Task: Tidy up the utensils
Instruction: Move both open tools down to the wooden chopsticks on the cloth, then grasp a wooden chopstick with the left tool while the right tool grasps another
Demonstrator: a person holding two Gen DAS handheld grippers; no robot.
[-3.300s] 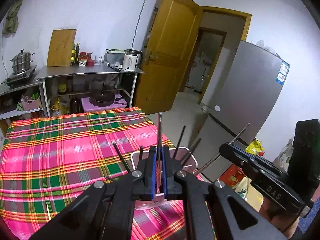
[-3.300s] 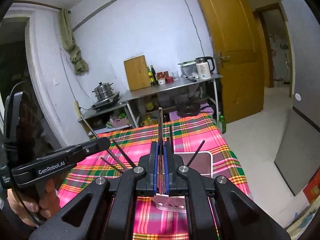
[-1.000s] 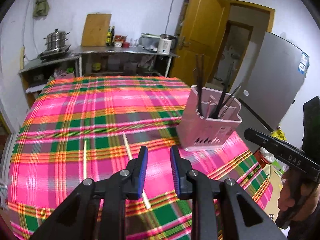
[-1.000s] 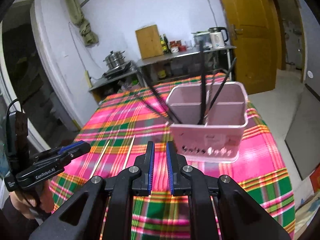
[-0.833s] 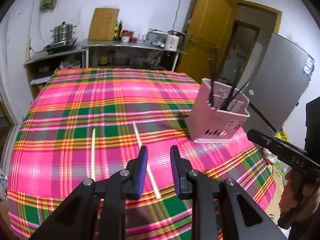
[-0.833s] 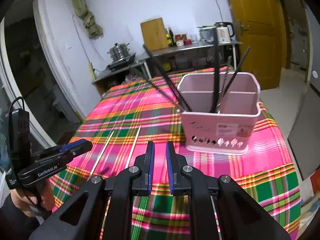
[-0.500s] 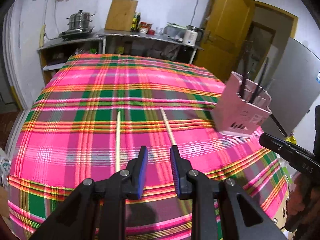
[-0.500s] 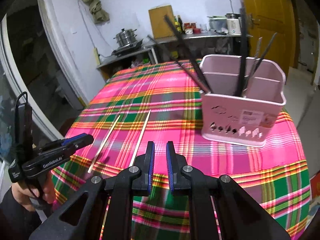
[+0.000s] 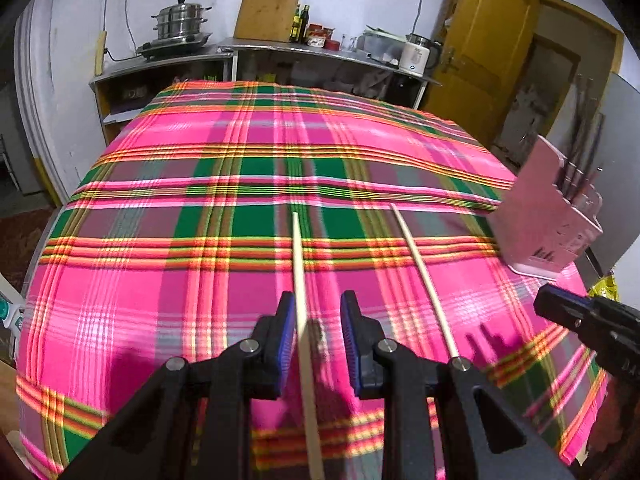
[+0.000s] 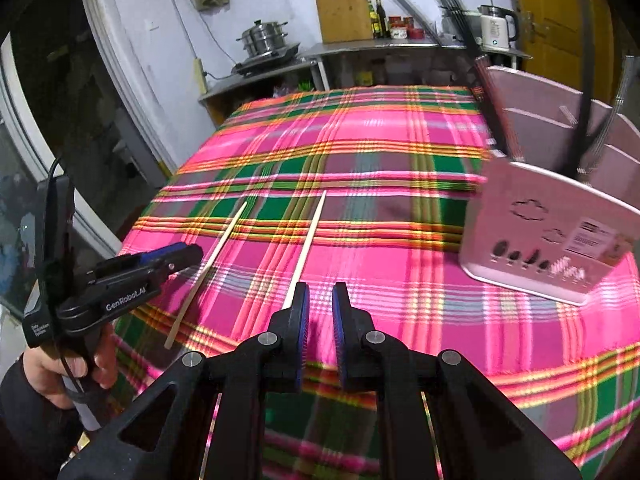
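Two pale wooden chopsticks lie on the pink plaid tablecloth (image 9: pixel 200 200). My left gripper (image 9: pixel 316 308) is open, low over the cloth, with the left chopstick (image 9: pixel 298 264) lying between its fingers, not gripped. The right chopstick (image 9: pixel 420 268) lies just to its right. My right gripper (image 10: pixel 320 300) is open and empty, its left finger next to the near end of the right chopstick (image 10: pixel 308 240). The left chopstick (image 10: pixel 212 260) also shows there. A pink utensil holder (image 10: pixel 560 208) with several dark chopsticks stands at the right; it also shows in the left wrist view (image 9: pixel 548 216).
The right gripper (image 9: pixel 588 320) shows at the right edge of the left wrist view, the left gripper (image 10: pixel 132 276) at the left of the right wrist view. A steel shelf (image 9: pixel 320 52) with pots, bottles and a kettle stands behind the table. A yellow door (image 9: pixel 480 48) is at the back right.
Both grippers, shut on chopsticks over the holder 3.3 s ago, have opened, moved left away from it and come down low over the two wooden chopsticks.
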